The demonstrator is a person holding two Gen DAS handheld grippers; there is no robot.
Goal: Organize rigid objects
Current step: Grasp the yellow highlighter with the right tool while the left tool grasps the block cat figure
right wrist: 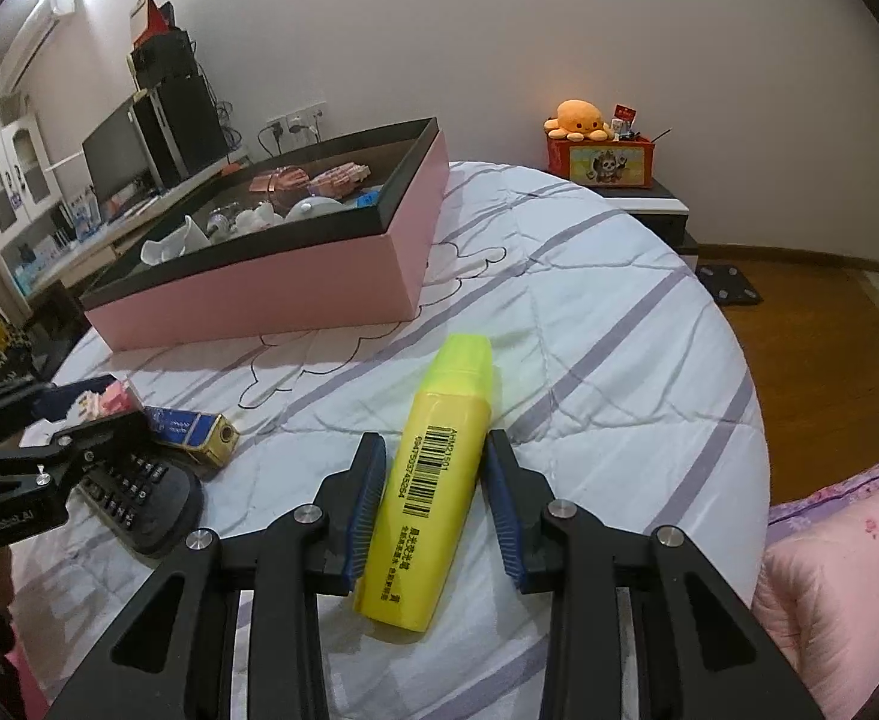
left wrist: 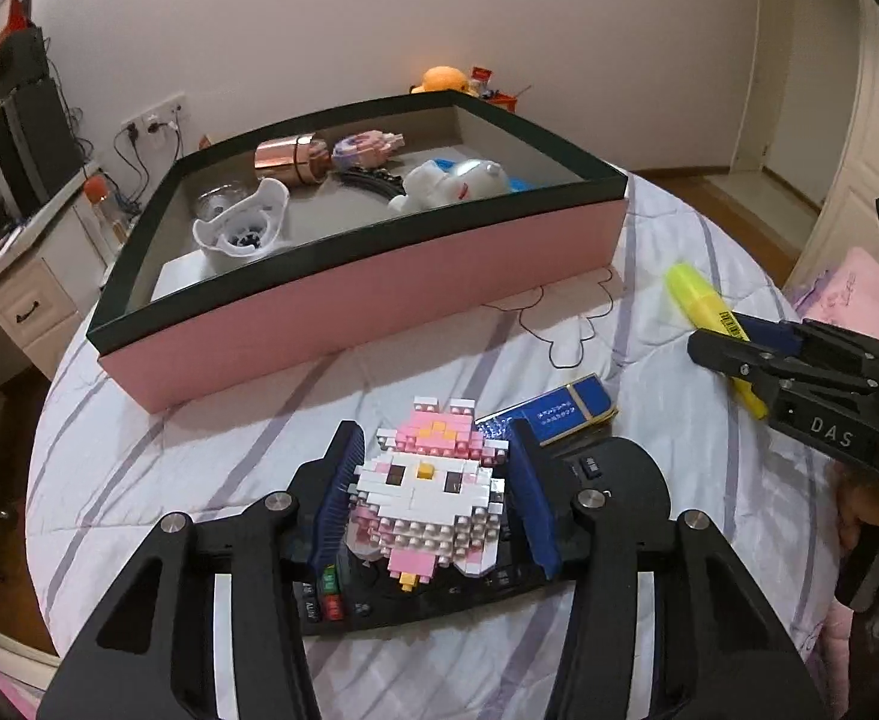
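left gripper [left wrist: 433, 492] sits around the brick figure [left wrist: 430, 492], a pink and white block-built character. we see both blue pads against its sides, jaws partly closed on it. the figure stands on a black remote [left wrist: 619, 468] lying on the bed [left wrist: 199, 480], which has a white striped quilt. a blue lighter [left wrist: 559, 417] lies just beyond the figure, touching the remote's far edge.

right gripper [right wrist: 433, 498] straddles the yellow highlighter [right wrist: 433, 492], which lies flat on the quilt with its cap pointing away from us. jaws are narrowed around the barrel; left pad looks to be touching, right pad is right at the barrel edge. we read it as gripped, not lifted.

pink box [left wrist: 379, 300] with a dark rim sits farther back on the bed, open at the top. inside: a copper-coloured cylinder [left wrist: 289, 159], a white plush toy [left wrist: 439, 183], a white plastic piece [left wrist: 241, 228] and a few smaller bits we can't make out. the box is well apart from both grippers. an orange plush [right wrist: 577, 117] sits on a cabinet by the wall.
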